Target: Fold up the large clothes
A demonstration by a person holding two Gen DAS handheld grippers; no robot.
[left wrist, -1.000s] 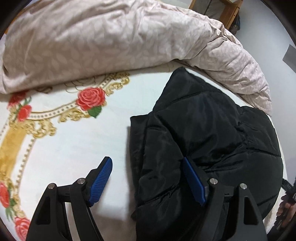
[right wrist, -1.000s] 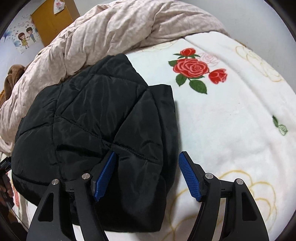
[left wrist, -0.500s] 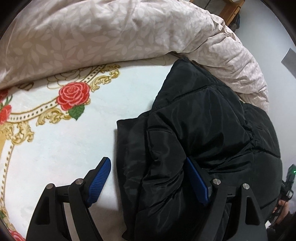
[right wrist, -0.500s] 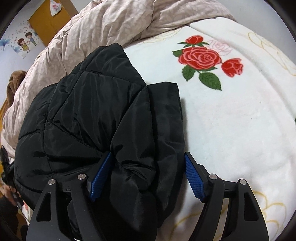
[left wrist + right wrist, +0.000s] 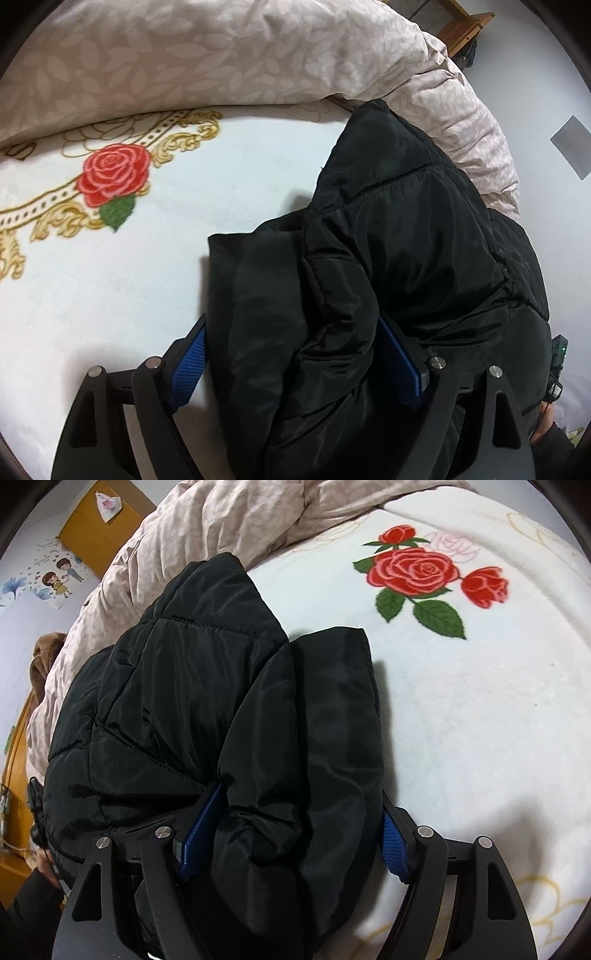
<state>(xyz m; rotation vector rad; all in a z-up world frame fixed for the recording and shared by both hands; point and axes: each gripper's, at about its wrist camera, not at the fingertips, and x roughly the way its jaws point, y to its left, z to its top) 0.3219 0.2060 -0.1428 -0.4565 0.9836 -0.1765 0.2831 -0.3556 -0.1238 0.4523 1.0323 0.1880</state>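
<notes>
A black quilted jacket (image 5: 406,240) lies partly folded on a white blanket with red roses (image 5: 110,277). My left gripper (image 5: 291,328) straddles the jacket's left folded edge. Its jaws are opening, with bunched fabric filling the gap between the blue pads (image 5: 190,363). In the right wrist view the same jacket (image 5: 184,686) lies on the blanket (image 5: 480,720). There my right gripper (image 5: 301,794) stands wide over the jacket's right folded edge, a thick roll of fabric between its pads (image 5: 393,843). I see no squeeze on the fabric from either gripper.
A pinkish leaf-print duvet (image 5: 221,55) is heaped along the far side of the bed, against the jacket's top. A wooden stand (image 5: 465,18) is beyond it. The right wrist view shows an orange door (image 5: 103,528), a brown garment (image 5: 44,657) and a person's hand (image 5: 40,860).
Both grippers have come down and forward onto the jacket's side edges. The folded fabric now sits deep between each pair of jaws, which stand a little wider.
</notes>
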